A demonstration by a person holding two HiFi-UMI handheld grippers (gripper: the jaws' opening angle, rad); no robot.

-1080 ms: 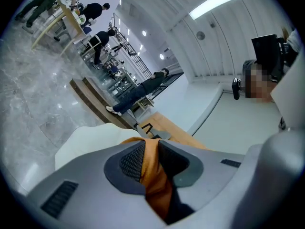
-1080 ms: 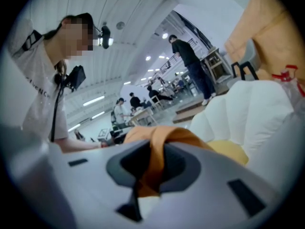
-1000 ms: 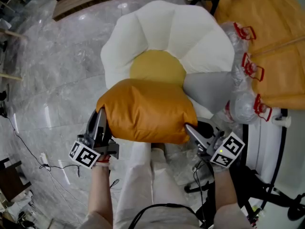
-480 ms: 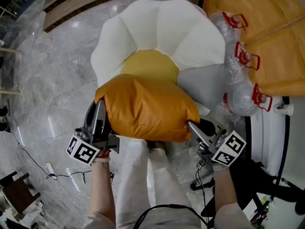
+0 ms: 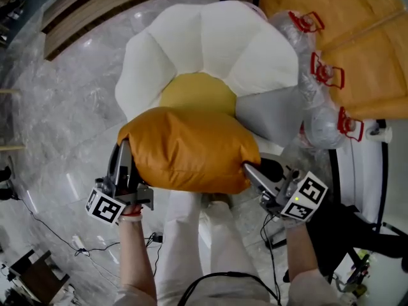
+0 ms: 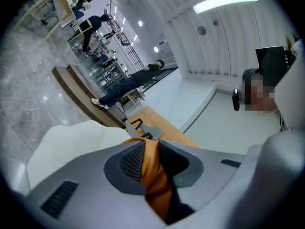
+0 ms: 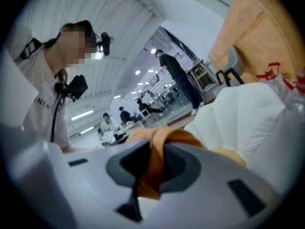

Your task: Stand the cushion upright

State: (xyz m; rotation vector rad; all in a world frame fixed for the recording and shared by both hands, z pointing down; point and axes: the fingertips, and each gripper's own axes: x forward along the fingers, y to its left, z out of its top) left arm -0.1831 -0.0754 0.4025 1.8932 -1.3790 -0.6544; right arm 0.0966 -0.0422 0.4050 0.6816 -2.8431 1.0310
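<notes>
My left claw (image 5: 121,153) is nearly closed, and its two dark ribbed pads pinch a fold of the puffy orange fabric cushion (image 5: 191,148) at that cushion's left edge. My right claw (image 5: 250,169) is just as narrow, clamped on a bunched fold of the same orange cloth at the right edge. The cushion hangs between the two claws, in front of my white trouser legs (image 5: 210,247), and lies broad side up rather than on end. Its far edge covers the near part of the yellow centre of the big white flower-shaped floor seat (image 5: 204,40); I cannot tell whether it rests there or hangs just above.

To my left the grey marbled floor (image 5: 64,113) lies open as far as a brown wooden strip (image 5: 83,11), with thin black cables (image 5: 64,234) lower down near my left arm. To my right it is tighter. A grey petal (image 5: 271,116) of the seat lies just beyond my right claw, and clear plastic-wrapped bundles with red clips (image 5: 319,81) crowd the seat's right side, against a wide orange sheet (image 5: 363,37).
</notes>
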